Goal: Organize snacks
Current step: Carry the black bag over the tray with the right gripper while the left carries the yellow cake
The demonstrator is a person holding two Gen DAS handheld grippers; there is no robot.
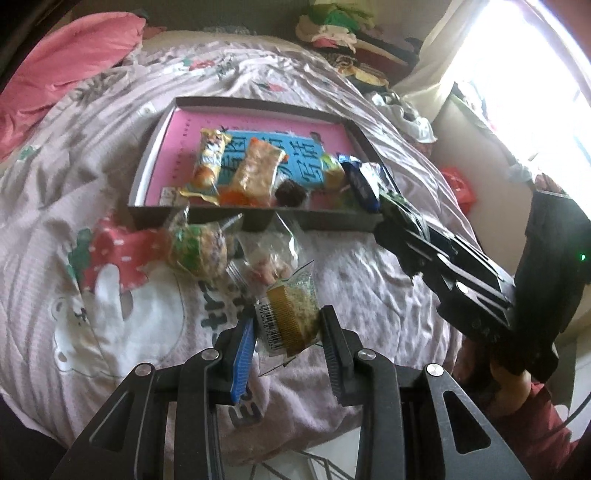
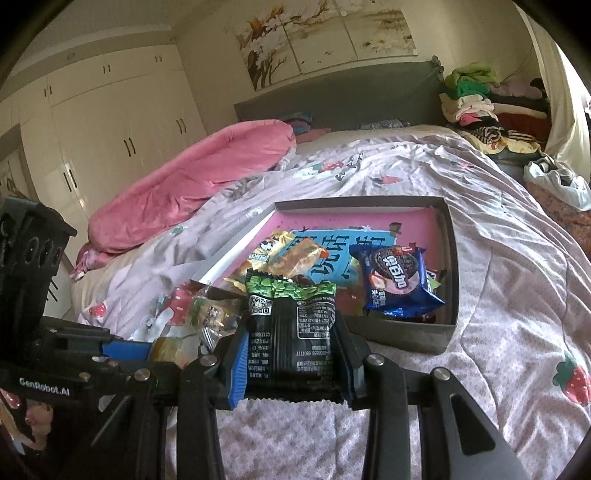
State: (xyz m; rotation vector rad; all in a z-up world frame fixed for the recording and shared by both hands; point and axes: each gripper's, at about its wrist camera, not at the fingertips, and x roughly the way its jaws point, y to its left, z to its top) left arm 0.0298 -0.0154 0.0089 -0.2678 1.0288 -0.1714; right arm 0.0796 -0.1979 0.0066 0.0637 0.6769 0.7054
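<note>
Left wrist view: bed covered with a wrinkled pale pink quilt [image 1: 369, 266] printed with strawberries and a bear. Pink blanket [image 1: 74, 62] bunched at upper left, pile of folded clothes [image 1: 340, 26] at the head end, bright window [image 1: 535, 74] on the right. A shallow dark box [image 1: 255, 218] sits on the quilt, pink card lining its floor, with several wrapped snacks lying in it. Loose snacks lie on the quilt just in front of the box, among them a green-and-brown wrapped cake [image 1: 199, 251]. Left gripper [image 1: 288, 332] pinches a clear-wrapped brown cake [image 1: 291, 314], lifted off the quilt. Right gripper [image 1: 395, 206] reaches in from the right at the box's near right corner.

Right wrist view: same bed, grey headboard [image 2: 332, 96], painting [image 2: 325, 37] above it, white wardrobe [image 2: 110, 122] along the left wall, clothes pile [image 2: 480, 103] at the right. Right gripper [image 2: 291, 350] is clamped on a black-and-green snack packet [image 2: 291, 325], held in the air near the box's front wall [image 2: 399, 332]. A blue cookie pack [image 2: 399, 280] lies in the box's right end. Left gripper's body [image 2: 55, 354] shows at the left edge.
</note>
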